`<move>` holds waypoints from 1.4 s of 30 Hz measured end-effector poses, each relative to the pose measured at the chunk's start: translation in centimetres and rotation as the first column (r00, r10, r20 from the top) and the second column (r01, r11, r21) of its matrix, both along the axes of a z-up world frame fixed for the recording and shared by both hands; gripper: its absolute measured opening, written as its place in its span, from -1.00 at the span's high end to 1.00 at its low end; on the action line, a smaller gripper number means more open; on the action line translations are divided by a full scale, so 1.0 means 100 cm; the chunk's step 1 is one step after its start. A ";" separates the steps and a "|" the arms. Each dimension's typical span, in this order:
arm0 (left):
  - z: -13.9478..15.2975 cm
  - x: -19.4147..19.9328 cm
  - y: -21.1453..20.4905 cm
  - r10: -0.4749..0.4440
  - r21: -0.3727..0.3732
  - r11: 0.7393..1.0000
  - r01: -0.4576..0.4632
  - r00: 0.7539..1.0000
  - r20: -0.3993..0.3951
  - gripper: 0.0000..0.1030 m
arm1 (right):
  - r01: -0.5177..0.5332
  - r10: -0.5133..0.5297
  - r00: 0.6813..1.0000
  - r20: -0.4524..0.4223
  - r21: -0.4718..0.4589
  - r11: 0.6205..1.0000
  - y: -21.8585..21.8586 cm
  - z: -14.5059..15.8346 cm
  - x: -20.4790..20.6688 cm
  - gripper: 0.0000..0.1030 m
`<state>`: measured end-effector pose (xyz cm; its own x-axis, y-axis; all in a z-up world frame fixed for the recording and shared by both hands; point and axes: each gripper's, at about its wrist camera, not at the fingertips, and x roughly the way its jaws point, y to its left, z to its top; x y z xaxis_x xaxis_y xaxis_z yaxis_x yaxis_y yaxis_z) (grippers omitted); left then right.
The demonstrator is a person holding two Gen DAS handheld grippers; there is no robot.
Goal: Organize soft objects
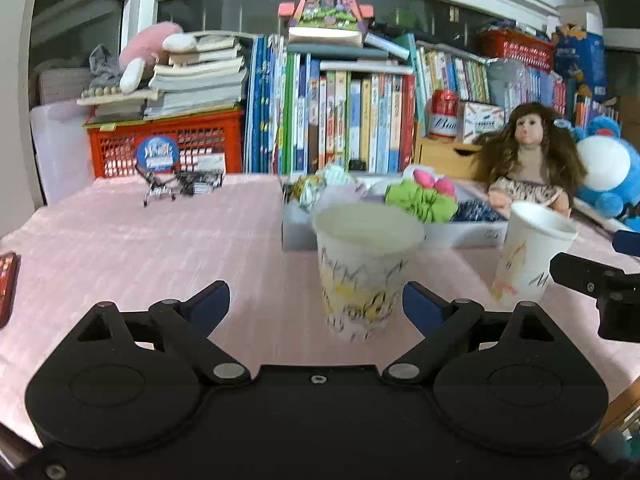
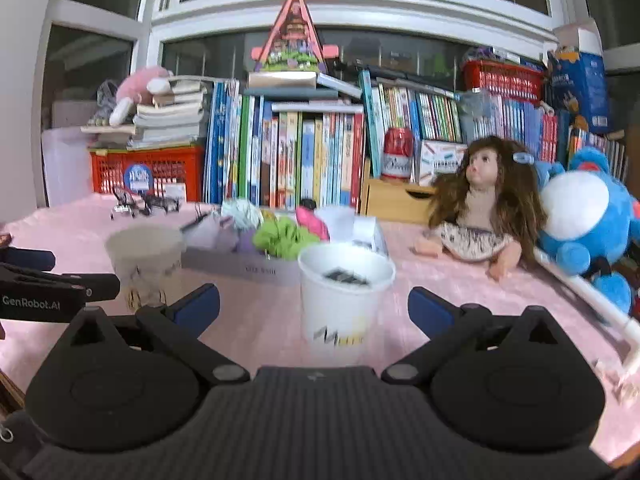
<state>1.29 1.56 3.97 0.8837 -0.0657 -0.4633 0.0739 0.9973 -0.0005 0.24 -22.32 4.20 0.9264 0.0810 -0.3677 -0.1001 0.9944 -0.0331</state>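
Note:
A grey tray (image 1: 298,236) on the pink tablecloth holds soft scrunchies: a green one (image 1: 420,200), a pink one (image 1: 434,182) and a dark blue one (image 1: 476,212). It also shows in the right wrist view (image 2: 240,266) with the green scrunchie (image 2: 280,236). Two paper cups stand in front of the tray. My left gripper (image 1: 316,306) is open, just short of the left cup (image 1: 364,272). My right gripper (image 2: 314,306) is open, just short of the right cup (image 2: 344,304), which holds something dark. The right cup also shows in the left wrist view (image 1: 528,256).
A long-haired doll (image 2: 480,208) and a blue plush toy (image 2: 588,220) sit at the right. Books (image 2: 300,156), a red crate (image 1: 168,144) and a can (image 2: 398,154) line the back. Binder clips (image 1: 176,186) lie far left. The pink tablecloth (image 1: 140,248) spreads to the left.

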 end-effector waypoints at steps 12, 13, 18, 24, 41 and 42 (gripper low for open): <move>-0.036 0.005 0.003 0.037 -0.014 0.999 -0.038 0.996 -0.077 -0.80 | 0.033 -0.035 0.997 -0.074 -0.028 0.999 0.009 -0.036 -0.001 -1.00; -0.038 0.007 0.003 0.040 -0.015 0.999 -0.042 0.996 -0.080 -0.80 | 0.034 -0.036 0.996 -0.077 -0.031 0.999 0.009 -0.038 -0.001 -1.00; -0.046 0.012 0.004 0.052 -0.008 0.999 -0.053 0.993 -0.103 -0.80 | 0.029 -0.034 0.995 -0.091 -0.054 0.998 0.012 -0.043 0.000 -1.00; -0.053 0.016 0.004 0.058 0.012 0.998 -0.057 0.993 -0.107 -0.81 | 0.024 -0.031 0.993 -0.114 -0.059 0.998 0.014 -0.050 0.004 -1.00; -0.057 0.019 0.000 0.042 0.033 0.999 -0.039 0.993 -0.114 -0.99 | 0.013 -0.020 0.986 -0.168 -0.043 0.999 0.017 -0.060 0.011 -1.00; -0.057 0.019 0.000 0.043 0.032 0.999 -0.040 0.992 -0.115 -0.99 | 0.014 -0.020 0.985 -0.172 -0.040 0.999 0.017 -0.061 0.011 -1.00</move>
